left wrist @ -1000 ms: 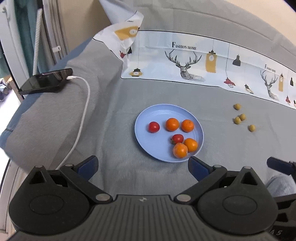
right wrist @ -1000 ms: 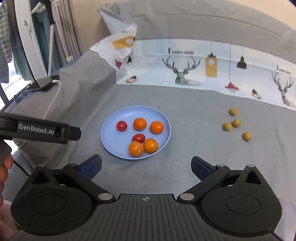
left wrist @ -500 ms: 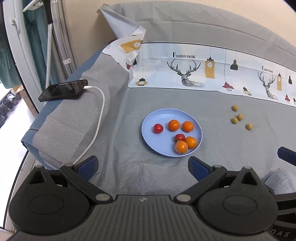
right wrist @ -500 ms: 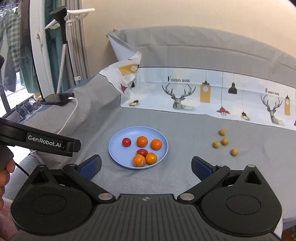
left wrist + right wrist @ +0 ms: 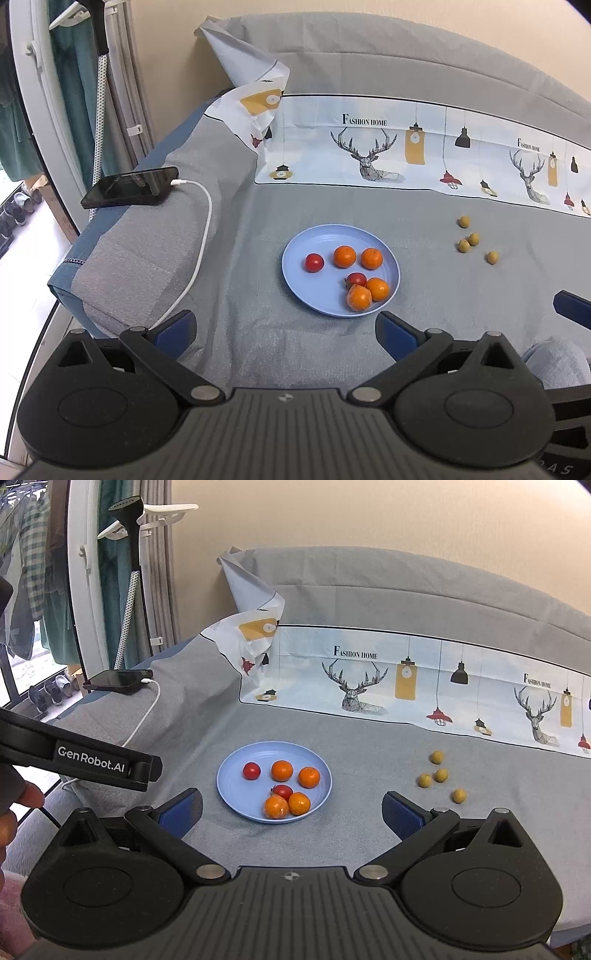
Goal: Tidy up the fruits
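A blue plate (image 5: 317,295) (image 5: 236,797) sits on the grey cloth and holds several oranges (image 5: 344,256) (image 5: 282,770) and two red tomatoes (image 5: 314,262) (image 5: 251,770). Several small yellow-green fruits (image 5: 473,239) (image 5: 441,775) lie loose on the cloth to the plate's right. My left gripper (image 5: 286,330) is open and empty, held back from the plate's near edge. My right gripper (image 5: 291,810) is open and empty, also short of the plate. The left gripper's body (image 5: 92,762) shows at the left of the right wrist view.
A black phone (image 5: 129,187) (image 5: 116,681) on a white charging cable (image 5: 201,236) lies on the raised grey edge at far left. A printed deer cloth (image 5: 406,155) stands along the back. The surface drops off at the left, by a glass door (image 5: 79,590).
Both grippers have pulled back and risen away from the plate, so the plate and fruits look smaller and more of the room shows. The fruits have not moved.
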